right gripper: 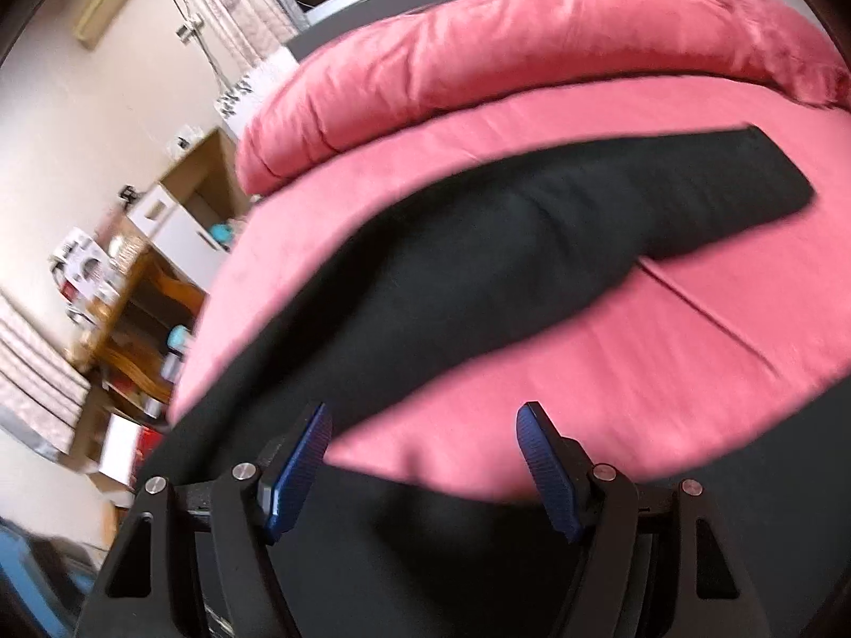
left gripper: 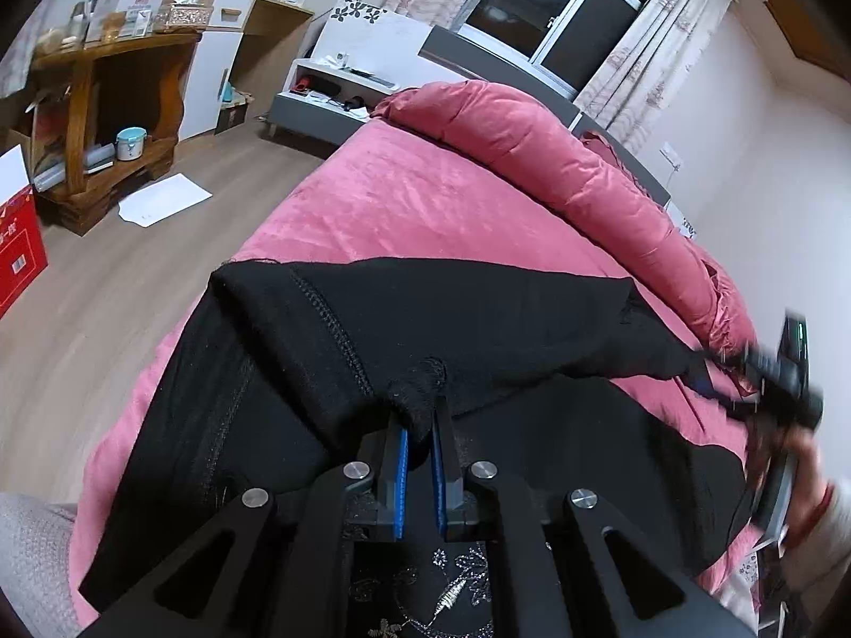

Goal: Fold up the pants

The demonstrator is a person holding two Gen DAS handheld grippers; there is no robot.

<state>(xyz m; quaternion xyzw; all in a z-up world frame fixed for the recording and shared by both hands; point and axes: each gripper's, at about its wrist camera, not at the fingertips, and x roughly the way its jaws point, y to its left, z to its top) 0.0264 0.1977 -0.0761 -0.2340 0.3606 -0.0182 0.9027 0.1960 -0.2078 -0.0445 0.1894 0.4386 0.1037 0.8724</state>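
Observation:
Black pants lie across a pink bedsheet. My left gripper is shut on a bunched bit of the pants' fabric, lifted between its blue pads. At the far right of the left wrist view, my right gripper shows blurred above the pants, held by a hand. In the right wrist view, the right gripper stands open with nothing between its blue pads, above the sheet. One long pant leg stretches away toward the upper right.
A rolled pink duvet lies along the far side of the bed. A wooden shelf unit, a red box and a white sheet of paper are on the floor to the left. A window with curtains is behind the bed.

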